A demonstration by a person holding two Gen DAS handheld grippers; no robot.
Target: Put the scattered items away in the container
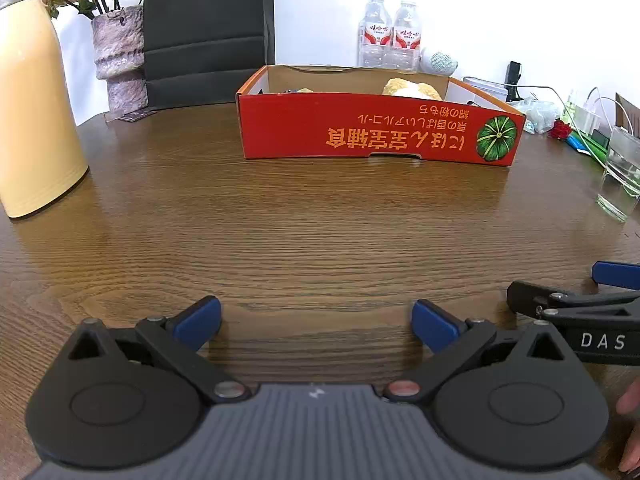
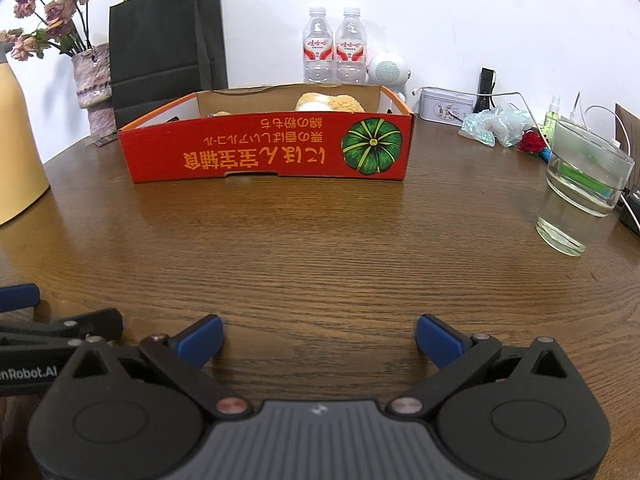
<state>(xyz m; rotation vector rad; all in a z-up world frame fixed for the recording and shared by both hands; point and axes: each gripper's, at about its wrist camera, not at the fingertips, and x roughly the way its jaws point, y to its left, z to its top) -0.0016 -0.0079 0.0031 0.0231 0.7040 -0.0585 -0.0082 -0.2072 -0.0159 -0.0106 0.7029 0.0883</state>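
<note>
The red cardboard box (image 2: 266, 152) sits on the wooden table (image 2: 320, 248) straight ahead of both grippers, its long side turned across their line of sight, with the printed pumpkin toward the right end. Inside it, a fluffy yellow-and-white soft toy (image 2: 328, 103) shows above the front wall near the back right, and a smaller pale item (image 2: 219, 113) peeks over at the left; what else lies in the box is hidden by the wall. No loose item is visible on the bare wood between the fingers and the box, so the tidying looks close to done, or whatever remains lies out of view. The left gripper (image 1: 316, 322) and the right gripper (image 2: 319, 340) rest low, side by side, well back from the box, each with its blue pads spread wide and nothing between them. The box lies slightly right of the left gripper's centre and slightly left of the right's, so neither is clearly nearer. A glass of water (image 2: 582, 188) stands on the right, nearest the right gripper, and a yellow jug (image 1: 36, 92) stands on the left.
</note>
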